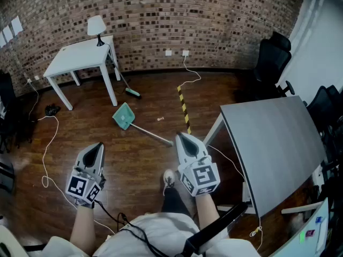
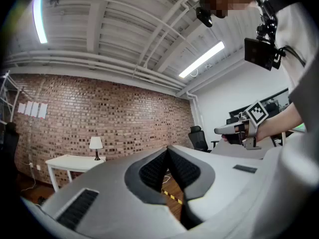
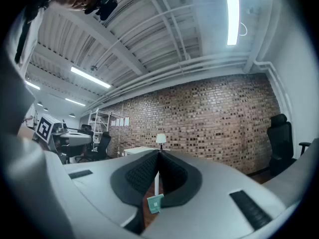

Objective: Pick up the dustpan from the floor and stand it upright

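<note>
The left forearm [image 1: 81, 228] and right forearm [image 1: 208, 211] rise from the bottom edge of the head view. The left gripper [image 1: 97, 146], lower left, and the right gripper [image 1: 180, 136], near centre, point level, each with jaws pressed together on nothing.

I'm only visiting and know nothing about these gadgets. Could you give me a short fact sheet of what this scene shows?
setting: room with a brick wall and a wooden floor
dustpan: teal, lying on the floor, long handle towards the person
left gripper: held level, jaws together, empty
right gripper: held level, jaws together, empty
broom: leaning against the white table
lamp: on the white table
grey table: at the person's right
progress: dustpan not yet picked up
</note>
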